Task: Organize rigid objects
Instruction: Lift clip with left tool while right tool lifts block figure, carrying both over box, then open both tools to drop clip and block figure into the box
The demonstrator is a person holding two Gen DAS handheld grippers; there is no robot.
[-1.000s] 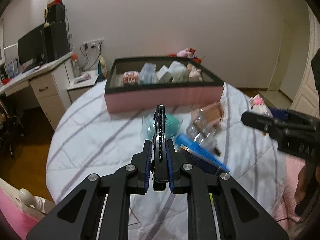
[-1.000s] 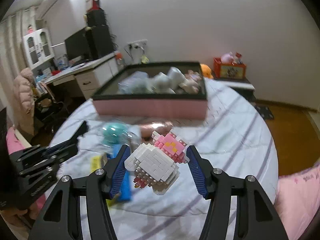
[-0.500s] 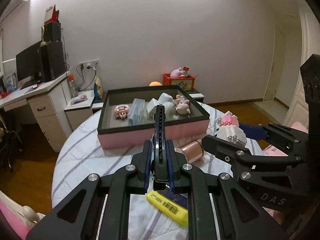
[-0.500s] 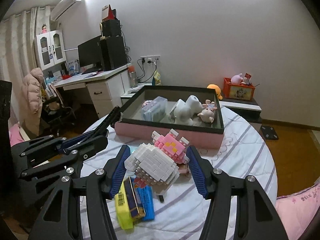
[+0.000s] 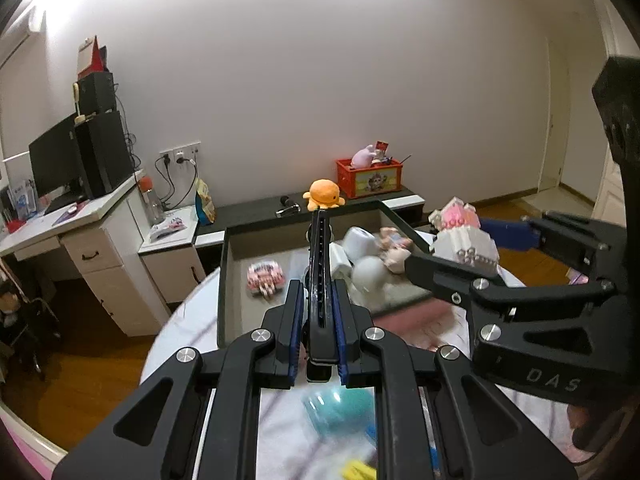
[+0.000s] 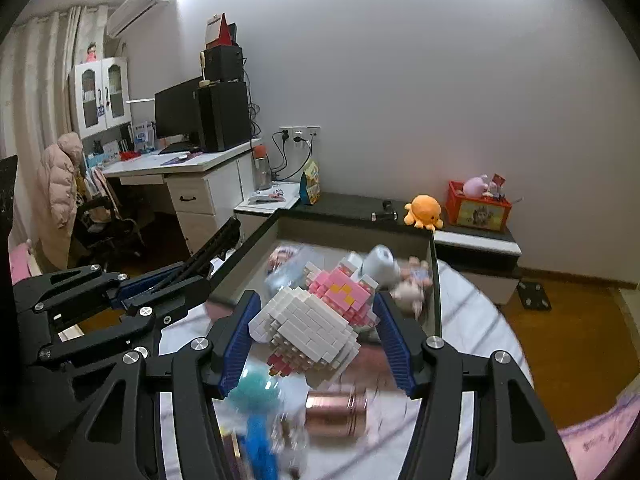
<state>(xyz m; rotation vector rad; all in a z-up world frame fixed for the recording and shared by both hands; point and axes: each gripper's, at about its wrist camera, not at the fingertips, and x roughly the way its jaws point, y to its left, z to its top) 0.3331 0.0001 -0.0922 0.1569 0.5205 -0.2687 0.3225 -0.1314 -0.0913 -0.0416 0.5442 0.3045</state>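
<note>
My left gripper (image 5: 318, 292) is shut on a long black slotted bar (image 5: 320, 248) that points at the box. The box (image 5: 222, 280) has pink walls and a dark rim. It holds a pink pack (image 5: 264, 278), white pieces (image 5: 368, 272) and a small doll (image 5: 394, 246). My right gripper (image 6: 316, 304) is shut on a white and pink brick-built figure (image 6: 308, 324), held over the box's near edge (image 6: 436, 280). In the left wrist view the right gripper (image 5: 456, 248) and the figure (image 5: 466, 242) are at the right. The left gripper (image 6: 160, 284) shows at the left of the right wrist view.
On the striped tablecloth under the grippers lie a teal ball (image 5: 336, 408), a copper tin (image 6: 336, 416) and a blue item (image 6: 260, 440), all blurred. Behind the table are a low cabinet with an orange plush octopus (image 6: 424, 210) and a red crate (image 6: 478, 206). A desk (image 6: 180, 168) stands left.
Both grippers have risen and moved toward the box, each still holding its object. The loose items on the cloth have slid to the bottom of both views.
</note>
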